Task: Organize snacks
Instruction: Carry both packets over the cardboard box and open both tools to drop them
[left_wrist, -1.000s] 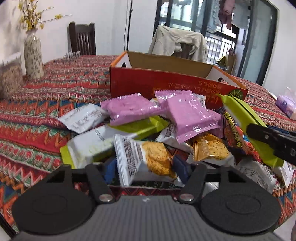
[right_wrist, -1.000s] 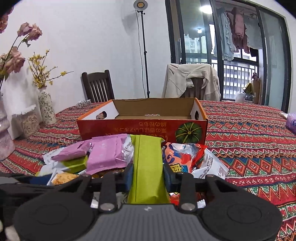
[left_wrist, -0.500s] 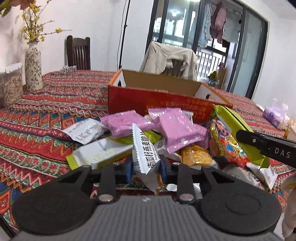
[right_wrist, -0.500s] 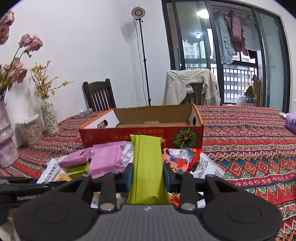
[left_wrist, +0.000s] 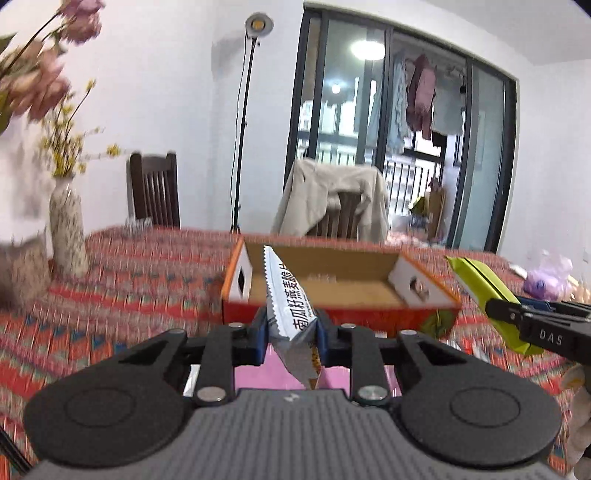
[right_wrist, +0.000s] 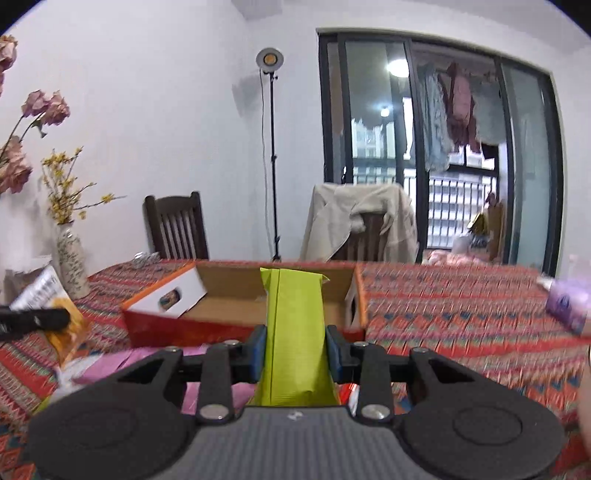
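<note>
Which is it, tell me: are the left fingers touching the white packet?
Touching. The left wrist view shows the left gripper with both fingers pressed against the white packet, which is pinched upright between them.

A speckled vase (right_wrist: 72, 261) with yellow sprigs stands at the left edge of the frame on the red patterned tablecloth (right_wrist: 461, 314), with pink roses (right_wrist: 46, 107) blurred in the upper left. Behind the table, left of centre, is a dark wooden chair (right_wrist: 177, 227), and a second chair draped with a beige coat (right_wrist: 356, 221) sits near the middle. A tall lamp stand (right_wrist: 271, 147) rises against the white wall at centre, and in the upper right, laundry (right_wrist: 458, 103) hangs behind dark-framed glass doors (right_wrist: 417, 147).
</note>
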